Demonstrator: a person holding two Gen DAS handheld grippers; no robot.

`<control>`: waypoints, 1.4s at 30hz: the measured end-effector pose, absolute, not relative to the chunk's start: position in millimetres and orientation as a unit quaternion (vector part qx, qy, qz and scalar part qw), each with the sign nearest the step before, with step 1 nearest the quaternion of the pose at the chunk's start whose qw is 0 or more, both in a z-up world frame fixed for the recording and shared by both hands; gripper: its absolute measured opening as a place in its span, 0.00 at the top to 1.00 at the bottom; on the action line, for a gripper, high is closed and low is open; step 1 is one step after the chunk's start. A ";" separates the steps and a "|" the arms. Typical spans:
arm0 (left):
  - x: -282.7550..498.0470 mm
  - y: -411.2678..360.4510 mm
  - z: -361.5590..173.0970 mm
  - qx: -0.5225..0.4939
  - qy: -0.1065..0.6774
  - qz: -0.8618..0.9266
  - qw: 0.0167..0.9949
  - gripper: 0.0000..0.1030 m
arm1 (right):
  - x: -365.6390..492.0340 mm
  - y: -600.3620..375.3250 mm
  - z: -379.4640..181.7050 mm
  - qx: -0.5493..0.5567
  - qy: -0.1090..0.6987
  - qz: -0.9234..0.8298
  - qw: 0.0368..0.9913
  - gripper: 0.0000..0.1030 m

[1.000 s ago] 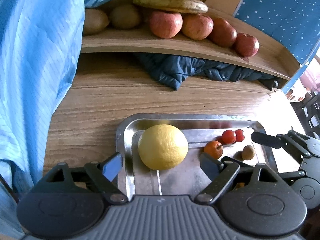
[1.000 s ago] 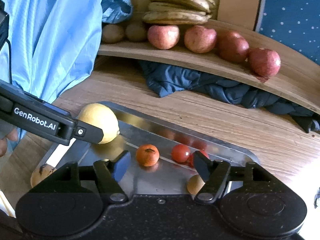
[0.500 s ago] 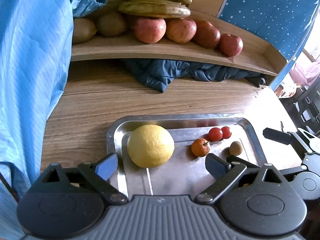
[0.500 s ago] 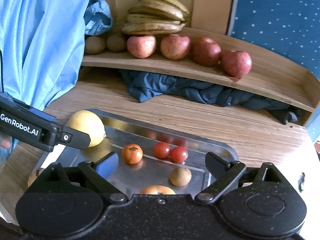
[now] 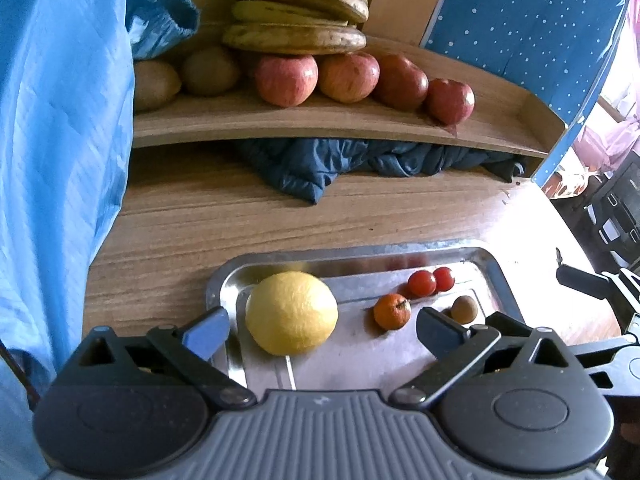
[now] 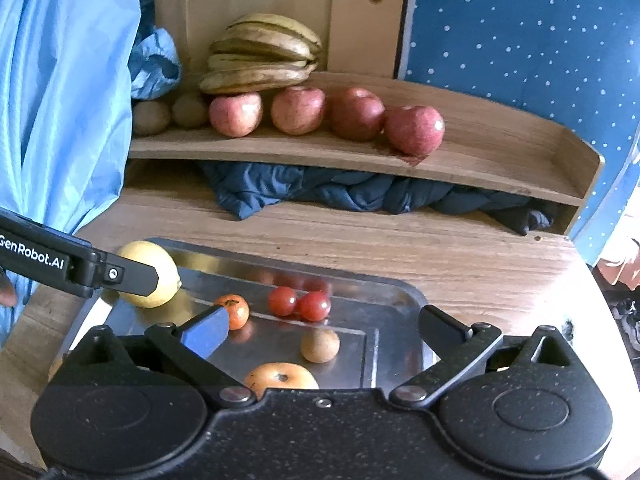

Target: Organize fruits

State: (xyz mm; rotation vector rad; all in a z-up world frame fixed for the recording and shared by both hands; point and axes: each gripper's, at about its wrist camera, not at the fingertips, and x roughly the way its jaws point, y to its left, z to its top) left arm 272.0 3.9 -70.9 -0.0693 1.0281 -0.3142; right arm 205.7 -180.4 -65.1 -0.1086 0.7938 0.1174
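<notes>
A steel tray (image 5: 352, 252) on the wooden table holds a big yellow lemon (image 5: 292, 312), a small orange fruit (image 5: 392, 311), two cherry tomatoes (image 5: 422, 283) and a small brown fruit (image 5: 464, 309). My left gripper (image 5: 322, 332) hovers over the tray, its jaws opening; the lemon lies between its fingers, untouched by the pads. My right gripper (image 6: 324, 328) is over the tray's right half, jaws opening too. Below it lie the brown fruit (image 6: 320, 345) and a pale orange fruit (image 6: 280, 378), neither held. A left gripper finger (image 6: 132, 276) crosses the lemon (image 6: 156, 296).
A curved wooden shelf (image 6: 480, 136) behind the tray carries several red apples (image 6: 414, 128), a bunch of bananas (image 6: 260, 60) and brown fruits (image 6: 152, 118). A dark blue cloth (image 6: 320, 192) is bunched under it. A light blue garment (image 6: 60, 100) hangs at the left.
Both grippers' jaws have spread wider. The right gripper drew back and up, so the brown fruit and the pale orange fruit came into its view. The fruits on the tray stayed put.
</notes>
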 end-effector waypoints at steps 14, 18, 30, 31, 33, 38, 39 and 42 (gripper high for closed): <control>264.2 -9.7 -63.2 -0.043 0.484 -0.139 0.863 0.01 | 194.4 -198.5 -56.4 -0.049 0.367 0.060 0.927 0.01; 256.9 -12.7 -60.4 -0.046 0.481 -0.129 0.866 0.01 | 190.8 -204.9 -53.0 -0.047 0.359 0.058 0.930 0.01; 231.8 -19.0 -50.0 -0.035 0.465 -0.099 0.879 0.00 | 172.0 -218.3 -47.2 -0.040 0.350 0.075 0.933 0.01; 228.2 -19.8 -49.3 -0.037 0.465 -0.096 0.879 0.00 | 169.6 -219.1 -46.7 -0.040 0.350 0.077 0.933 0.01; 222.6 -21.2 -48.4 -0.039 0.464 -0.094 0.880 0.00 | 164.5 -220.3 -45.7 -0.040 0.350 0.080 0.932 0.01; 207.0 -25.5 -45.1 -0.044 0.461 -0.087 0.882 0.00 | 152.8 -224.6 -42.8 -0.042 0.347 0.090 0.932 0.01; 204.4 -25.9 -44.4 -0.045 0.460 -0.085 0.883 0.00 | 150.3 -225.4 -42.0 -0.043 0.346 0.092 0.933 0.01; 195.4 -26.3 -41.1 -0.044 0.455 -0.078 0.886 0.00 | 144.0 -227.7 -39.8 -0.042 0.343 0.096 0.933 0.01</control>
